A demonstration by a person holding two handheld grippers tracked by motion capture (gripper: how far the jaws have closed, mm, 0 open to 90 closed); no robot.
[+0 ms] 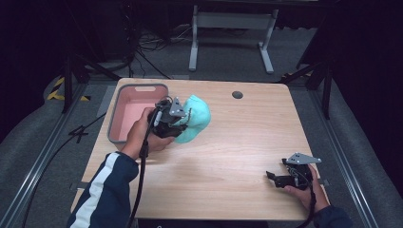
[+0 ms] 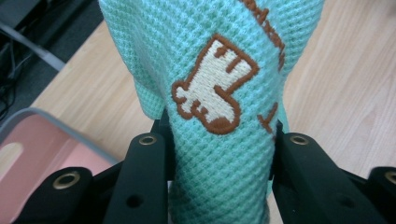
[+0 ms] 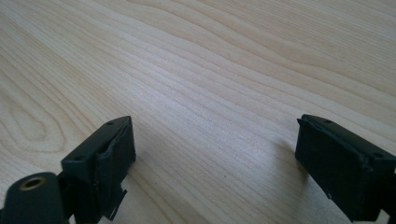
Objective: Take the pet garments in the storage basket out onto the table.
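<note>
The left hand-held gripper pinches a mint cap just beside the pink bin, likely bound for it; the right hand-held gripper, jaws spread, idles on the worktop, well apart from the bin.

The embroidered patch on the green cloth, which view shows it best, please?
The left gripper view: the patch sits large and sharp above the fingers clamping the cloth. The high view gives the cloth as a small bundle, patch unreadable; the right gripper view looks along bare table.

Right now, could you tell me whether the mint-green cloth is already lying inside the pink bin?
No, the cloth is clamped in the left tool above the table, beside the pink bin.
</note>
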